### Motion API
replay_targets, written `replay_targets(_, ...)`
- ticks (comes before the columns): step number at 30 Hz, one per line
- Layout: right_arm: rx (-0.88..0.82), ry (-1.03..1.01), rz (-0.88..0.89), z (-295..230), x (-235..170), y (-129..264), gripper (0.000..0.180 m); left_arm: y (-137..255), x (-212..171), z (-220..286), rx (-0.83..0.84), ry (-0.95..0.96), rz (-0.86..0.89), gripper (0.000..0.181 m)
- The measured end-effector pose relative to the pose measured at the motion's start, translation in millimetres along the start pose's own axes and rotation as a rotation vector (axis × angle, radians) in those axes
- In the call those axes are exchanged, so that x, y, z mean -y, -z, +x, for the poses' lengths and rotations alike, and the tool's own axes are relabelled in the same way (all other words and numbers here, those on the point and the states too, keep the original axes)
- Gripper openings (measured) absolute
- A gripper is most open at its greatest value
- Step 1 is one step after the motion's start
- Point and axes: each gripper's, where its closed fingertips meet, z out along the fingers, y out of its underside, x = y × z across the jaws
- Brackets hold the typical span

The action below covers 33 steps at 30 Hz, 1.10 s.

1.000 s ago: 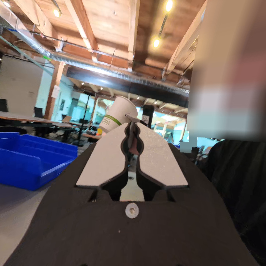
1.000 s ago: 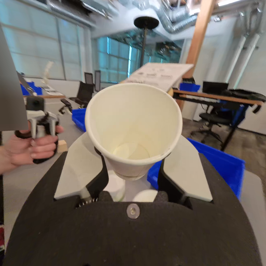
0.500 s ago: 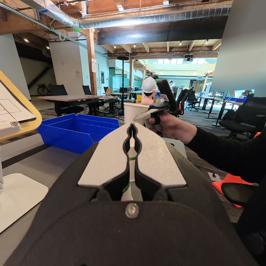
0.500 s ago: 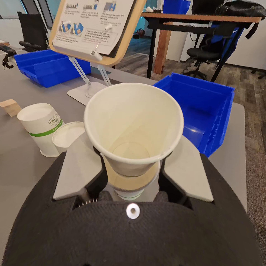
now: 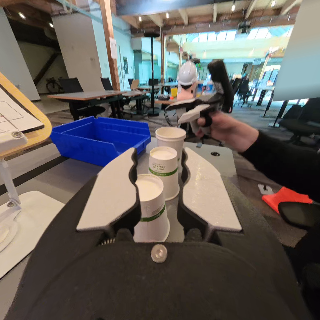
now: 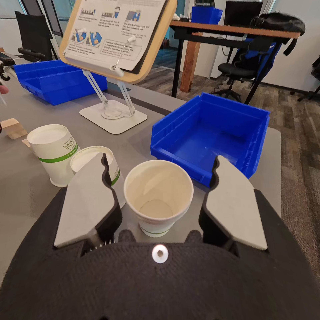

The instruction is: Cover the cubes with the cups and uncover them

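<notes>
Three white paper cups with green bands stand in a row on the grey table (image 5: 52, 174). The near inverted cup (image 5: 150, 204) and the middle inverted cup (image 5: 163, 169) sit between the fingers of my open left gripper (image 5: 159, 150). The far cup (image 5: 170, 138) is upright and looks nested in another. My right gripper (image 6: 160, 157) is open around this upright cup (image 6: 158, 195) without touching it. It also shows in the left wrist view (image 5: 180, 112), held by a hand. The inverted cups (image 6: 53, 152) (image 6: 97, 164) stand to its left. A wooden cube (image 6: 12, 128) lies uncovered at far left.
A blue bin (image 6: 207, 138) stands just right of the upright cup, and a second blue bin (image 6: 57, 81) at the back left. An instruction board (image 6: 112, 34) on a white stand base (image 6: 112, 116) stands between them. The table edge runs behind the bins.
My right gripper has set its upright cup down into another upright cup on the table and opened. My left gripper has tilted down toward the cups and gone from shut to open.
</notes>
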Motion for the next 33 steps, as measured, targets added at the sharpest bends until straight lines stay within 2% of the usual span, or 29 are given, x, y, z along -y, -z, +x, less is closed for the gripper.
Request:
replay_targets(5,0.003,0.026,0.041,-10.5,8.6,12.0,0.110,-10.6,-30.3,-10.3,0.044,-0.067,-0.255,0.098)
replay_targets(7,0.006,0.025,0.050,-14.0,9.5,15.0,0.109,-16.1,-43.2,-9.0,0.018,-0.038,-0.322,0.109)
replay_targets(11,0.011,0.034,0.061,-20.3,9.7,18.1,0.107,-27.3,-80.0,-12.3,0.009,-0.039,-0.496,0.119)
replay_targets(15,0.017,0.039,0.061,-24.7,7.4,19.0,0.104,-38.9,-98.4,-15.2,-0.001,-0.055,-0.584,0.111)
replay_targets(16,0.017,0.038,0.062,-25.4,7.1,19.2,0.104,-41.1,-102.4,-15.8,-0.008,-0.054,-0.601,0.105)
replay_targets(18,0.018,0.038,0.065,-26.0,6.4,19.8,0.103,-44.7,-105.6,-17.0,-0.019,-0.057,-0.599,0.081)
replay_targets(19,0.017,0.038,0.068,-26.3,6.3,20.1,0.103,-46.5,-105.3,-16.8,-0.028,-0.046,-0.585,0.076)
replay_targets(25,0.027,0.044,0.089,-28.1,7.3,22.2,0.102,-47.0,-97.9,-22.5,-0.017,0.000,-0.505,0.074)
replay_targets(28,0.044,0.085,0.129,-35.7,16.8,27.3,0.103,-39.9,-73.0,-26.1,-0.020,0.071,-0.398,0.074)
replay_targets(33,0.108,0.194,0.228,-66.9,44.5,38.1,0.103,-13.6,-5.0,-33.2,-0.083,0.283,-0.074,0.074)
